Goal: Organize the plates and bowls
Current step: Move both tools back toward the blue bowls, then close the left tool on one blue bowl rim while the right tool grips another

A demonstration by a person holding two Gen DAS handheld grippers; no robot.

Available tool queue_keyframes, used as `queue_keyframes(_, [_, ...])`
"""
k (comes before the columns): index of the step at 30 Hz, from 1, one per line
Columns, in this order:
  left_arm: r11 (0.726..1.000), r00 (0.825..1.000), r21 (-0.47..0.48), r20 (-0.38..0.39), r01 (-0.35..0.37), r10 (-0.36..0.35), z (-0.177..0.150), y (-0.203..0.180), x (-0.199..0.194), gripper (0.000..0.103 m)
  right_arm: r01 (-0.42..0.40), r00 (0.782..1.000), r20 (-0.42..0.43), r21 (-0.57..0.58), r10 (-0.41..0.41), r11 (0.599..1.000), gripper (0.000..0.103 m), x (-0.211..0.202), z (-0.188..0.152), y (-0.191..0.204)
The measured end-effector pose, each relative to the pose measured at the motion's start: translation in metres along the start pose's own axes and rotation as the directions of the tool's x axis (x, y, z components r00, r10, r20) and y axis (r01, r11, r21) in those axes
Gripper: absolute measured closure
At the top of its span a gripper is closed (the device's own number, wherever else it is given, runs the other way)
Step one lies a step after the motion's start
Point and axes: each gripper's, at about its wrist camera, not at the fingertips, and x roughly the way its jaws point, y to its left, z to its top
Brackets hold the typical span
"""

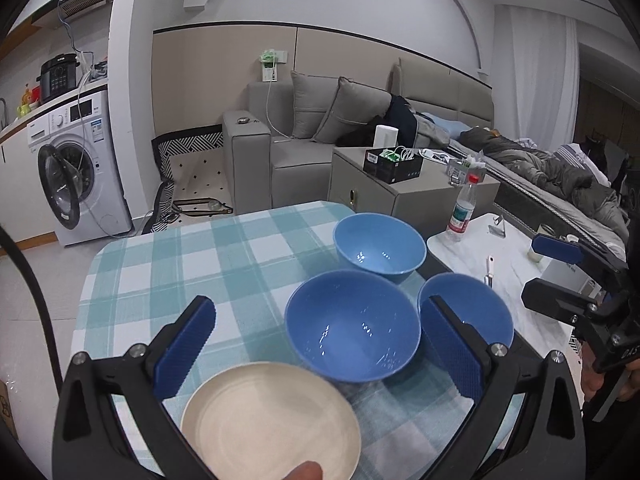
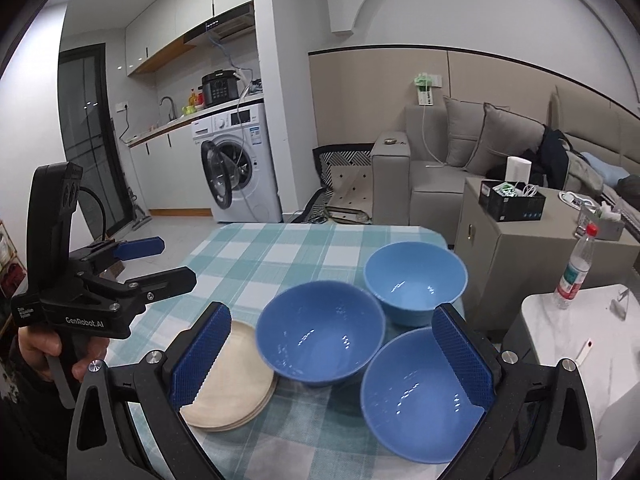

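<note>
Three blue bowls stand upright and empty on the checkered table [image 1: 180, 264]: a middle bowl [image 1: 352, 326] [image 2: 320, 332], a lighter far bowl [image 1: 380, 244] [image 2: 416, 280], and a right bowl [image 1: 480, 312] [image 2: 412, 396] near the table's right edge. A stack of cream plates [image 2: 236, 380] [image 1: 272, 420] lies left of the middle bowl. My left gripper [image 1: 320, 344] [image 2: 178, 260] hovers open, held up over the table's left side. Above the bowls, my right gripper [image 2: 334, 356] [image 1: 548, 272] is open too, with nothing between its fingers.
A white marble side table [image 2: 580, 340] [image 1: 500, 264] adjoins the right edge, carrying a water bottle [image 2: 576, 268] [image 1: 462, 212] and small items. Beyond are a grey cabinet [image 2: 520, 248], a sofa [image 1: 288, 140] and a washing machine [image 2: 240, 168]. A fingertip [image 1: 306, 470] shows at the bottom edge.
</note>
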Motion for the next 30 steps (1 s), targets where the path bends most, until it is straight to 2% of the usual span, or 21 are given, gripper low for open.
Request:
queue_keyframes(5, [1.000,1.000,-0.008,0.002,-0.001,0.001,0.017,-0.007,0.019,0.000,0.025,1.000,-0.011,0.012,-0.025,1.000,0.001,0.008,0.014,-0.020])
queue_keyframes(14, [0.997,0.998,-0.077,-0.051,-0.029,0.025,0.034,-0.006,0.077,0.000,0.067,0.996,-0.073,0.107,-0.060,0.992,0.001,0.048,0.024,-0.063])
queue_keyframes(23, [0.996,0.991,-0.050,-0.117,-0.069,0.063,0.038,-0.013,0.128,0.000,0.094,0.990,-0.118,0.147,-0.077,0.985,0.001,0.084,0.026,-0.087])
queue_keyframes(30, [0.995,0.986,-0.064,-0.149,-0.082,0.072,0.043,-0.012,0.161,0.000,0.120,0.981,-0.169,0.156,-0.093,0.980,0.001,0.118,0.023,-0.098])
